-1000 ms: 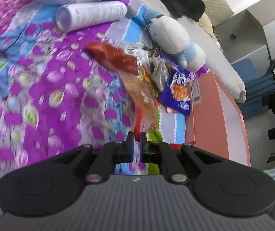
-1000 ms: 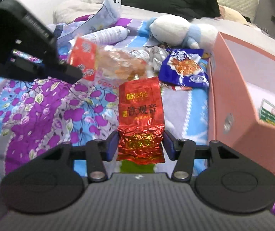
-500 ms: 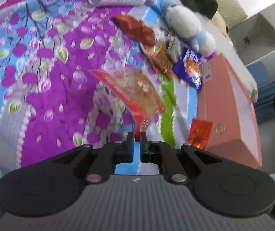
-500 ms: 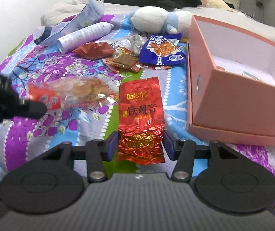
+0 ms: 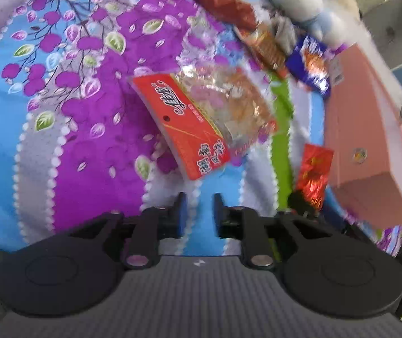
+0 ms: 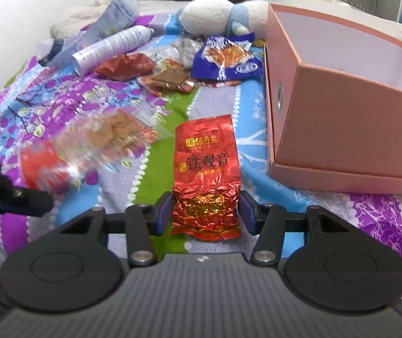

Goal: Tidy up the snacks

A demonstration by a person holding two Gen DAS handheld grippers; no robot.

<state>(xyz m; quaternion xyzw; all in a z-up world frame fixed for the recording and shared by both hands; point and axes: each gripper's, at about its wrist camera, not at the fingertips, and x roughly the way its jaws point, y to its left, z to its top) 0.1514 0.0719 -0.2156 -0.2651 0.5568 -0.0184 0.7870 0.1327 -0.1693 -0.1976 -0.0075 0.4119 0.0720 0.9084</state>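
A clear snack bag with a red header point(image 5: 201, 118) lies blurred on the flowered bedspread just beyond my left gripper point(image 5: 198, 211). That gripper's jaws are opening and nothing is between them. The same bag point(image 6: 88, 146) shows at the left of the right wrist view, next to a left-gripper finger point(image 6: 17, 197). My right gripper point(image 6: 205, 211) is shut on the lower end of a red foil tea packet point(image 6: 206, 163), held above the bedspread. That packet point(image 5: 315, 174) also shows beside the pink box point(image 5: 370, 140).
The open pink box point(image 6: 341, 129) stands on the right with its white inside showing. Behind lies a pile of packets: blue point(image 6: 226, 62), dark red point(image 6: 124, 66), orange point(image 6: 170, 79). A plush toy point(image 6: 215, 14) and a white spray can point(image 6: 113, 46) lie further back.
My left gripper carried the clear snack bag away from the pile toward the near side, then opened and let it go. The right gripper keeps its hold on the tea packet.
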